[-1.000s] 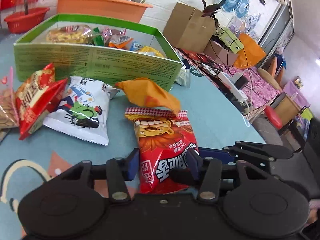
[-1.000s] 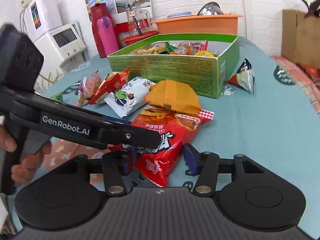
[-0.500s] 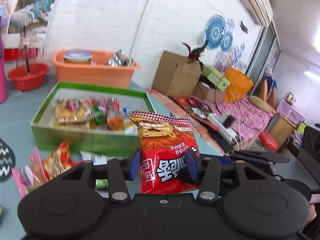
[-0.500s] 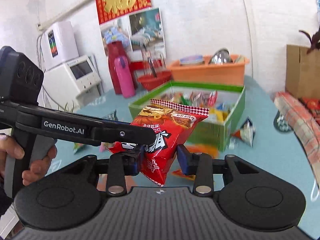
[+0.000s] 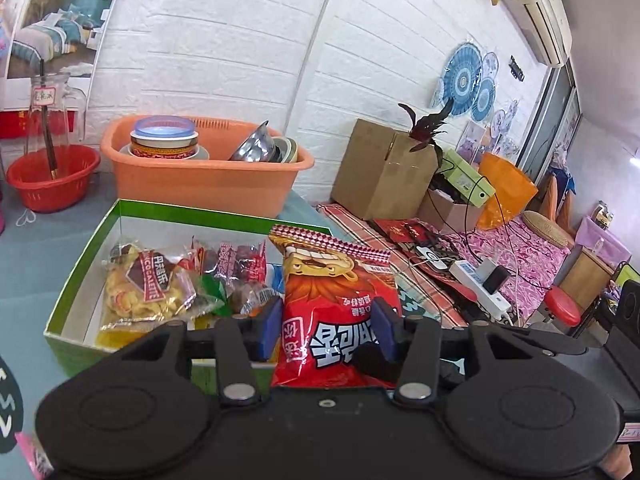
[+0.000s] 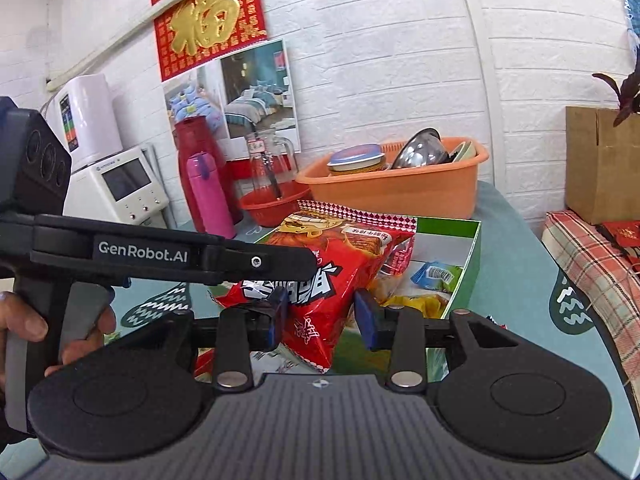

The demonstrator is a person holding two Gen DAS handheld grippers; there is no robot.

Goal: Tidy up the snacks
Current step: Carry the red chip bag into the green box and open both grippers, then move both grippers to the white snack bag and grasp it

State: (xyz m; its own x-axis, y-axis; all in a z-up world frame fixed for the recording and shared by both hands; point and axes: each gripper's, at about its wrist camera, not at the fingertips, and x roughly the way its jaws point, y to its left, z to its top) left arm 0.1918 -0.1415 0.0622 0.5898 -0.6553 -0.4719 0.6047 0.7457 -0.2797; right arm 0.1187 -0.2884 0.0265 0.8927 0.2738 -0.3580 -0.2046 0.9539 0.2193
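A red snack bag (image 5: 336, 312) with a cartoon face hangs in the air, gripped from two sides. My left gripper (image 5: 328, 328) is shut on its lower part, blue pads pressing both edges. My right gripper (image 6: 320, 316) is shut on the same red bag (image 6: 320, 276) from the other side. One finger (image 6: 280, 258) of the left gripper crosses the bag in the right wrist view. The green box (image 5: 80, 280) lies just beyond and below the bag, holding several snacks, among them a yellow packet (image 5: 148, 292). The box's far corner (image 6: 476, 248) shows behind the bag.
An orange basin (image 5: 208, 184) with bowls and a red basket (image 5: 52, 180) stand behind the box. A cardboard box (image 5: 380, 172) and a power strip with cables (image 5: 480, 280) lie to the right. Two flasks (image 6: 208, 192) stand back left. A hand (image 6: 24, 320) holds the left gripper's handle.
Both grippers have lifted the red bag off the table and carried it up toward the green box. The right jaws closed on it. The orange packet that lay on it stayed behind.
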